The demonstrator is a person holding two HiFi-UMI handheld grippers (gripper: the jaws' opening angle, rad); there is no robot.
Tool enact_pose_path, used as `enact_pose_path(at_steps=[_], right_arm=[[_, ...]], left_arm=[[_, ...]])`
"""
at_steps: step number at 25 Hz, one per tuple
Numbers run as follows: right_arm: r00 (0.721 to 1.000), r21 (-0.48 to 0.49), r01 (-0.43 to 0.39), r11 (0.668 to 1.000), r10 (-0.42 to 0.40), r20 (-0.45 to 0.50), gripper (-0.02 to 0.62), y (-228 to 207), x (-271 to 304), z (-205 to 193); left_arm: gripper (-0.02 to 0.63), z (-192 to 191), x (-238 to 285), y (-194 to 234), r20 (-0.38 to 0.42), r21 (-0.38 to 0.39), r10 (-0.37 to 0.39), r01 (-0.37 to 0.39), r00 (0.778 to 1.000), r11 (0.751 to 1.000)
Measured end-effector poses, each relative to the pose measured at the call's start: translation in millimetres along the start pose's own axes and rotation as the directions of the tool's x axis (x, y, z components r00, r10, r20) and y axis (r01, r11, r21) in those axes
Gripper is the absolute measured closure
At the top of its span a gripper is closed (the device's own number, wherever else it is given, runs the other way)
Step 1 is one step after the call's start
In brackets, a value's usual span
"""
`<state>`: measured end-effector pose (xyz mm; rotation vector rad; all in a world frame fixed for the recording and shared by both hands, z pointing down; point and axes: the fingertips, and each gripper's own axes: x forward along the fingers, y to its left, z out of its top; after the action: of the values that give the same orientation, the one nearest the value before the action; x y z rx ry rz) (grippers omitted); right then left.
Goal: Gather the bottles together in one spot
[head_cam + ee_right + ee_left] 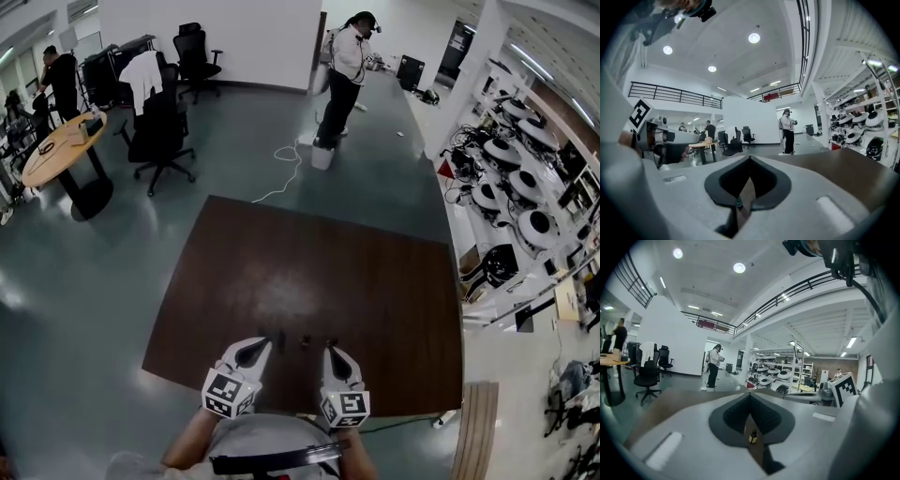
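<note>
- Left gripper (265, 343): pale grey moulded plastic shell. It carries a white cube with black square markers (228, 392).
- In the left gripper view its jaws meet at the tips. The dark ribbed pads (733, 416) curve apart behind them into a spade-shaped opening. Nothing is gripped.
- Through that opening, a small bottle with a yellow label and dark cap (753, 437) stands upright on the table, clear of both pads.
- Right gripper (329, 349): same grey shell and same marker cube (345, 407). Its jaws are closed tip to tip and hold nothing.
- Through the right opening shows a small green-topped thing (738, 203), too small to tell more.
- Dark brown, matte, rectangular table (375, 281): smooth top with a dull pale sheen at its middle.
- Head view: both grippers sit over the table's near edge, side by side and apart.
- Tiny dark bottles (305, 343) stand at that near edge, just ahead of and between the two tips. Their shapes are not resolvable there.
</note>
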<state>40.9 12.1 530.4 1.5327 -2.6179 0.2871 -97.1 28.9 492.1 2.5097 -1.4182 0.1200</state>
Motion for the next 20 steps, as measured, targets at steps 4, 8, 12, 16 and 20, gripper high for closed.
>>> enact_pose_path(at_steps=[4, 8, 12, 16, 20], right_arm=[[1.0, -0.001, 0.008, 1.0, -0.008, 0.019, 0.594, 1, -1, 7], [1.0, 0.0, 0.01, 1.0, -0.01, 0.027, 0.594, 0, -3, 8], [1.0, -0.009, 0.008, 1.0, -0.007, 0.03, 0.594, -2, 2, 9], [0.999, -0.008, 0.006, 1.0, -0.006, 0.031, 0.594, 1, 4, 11], [1.0, -0.011, 0.006, 1.0, -0.006, 0.022, 0.594, 1, 1, 6]], left_arm=[[0.606, 3, -6, 9, 0.006, 0.003, 0.016, -0.016, 1.0, 1.0], [0.606, -1, -8, 15, 0.007, -0.002, 0.031, -0.031, 1.0, 1.0], [0.606, 2, -4, 16, 0.013, 0.005, 0.028, -0.028, 1.0, 1.0], [0.606, 7, -5, 18, 0.014, 0.0, 0.026, -0.026, 1.0, 1.0], [0.606, 5, -6, 17, 0.007, 0.003, 0.029, -0.029, 1.0, 1.0]])
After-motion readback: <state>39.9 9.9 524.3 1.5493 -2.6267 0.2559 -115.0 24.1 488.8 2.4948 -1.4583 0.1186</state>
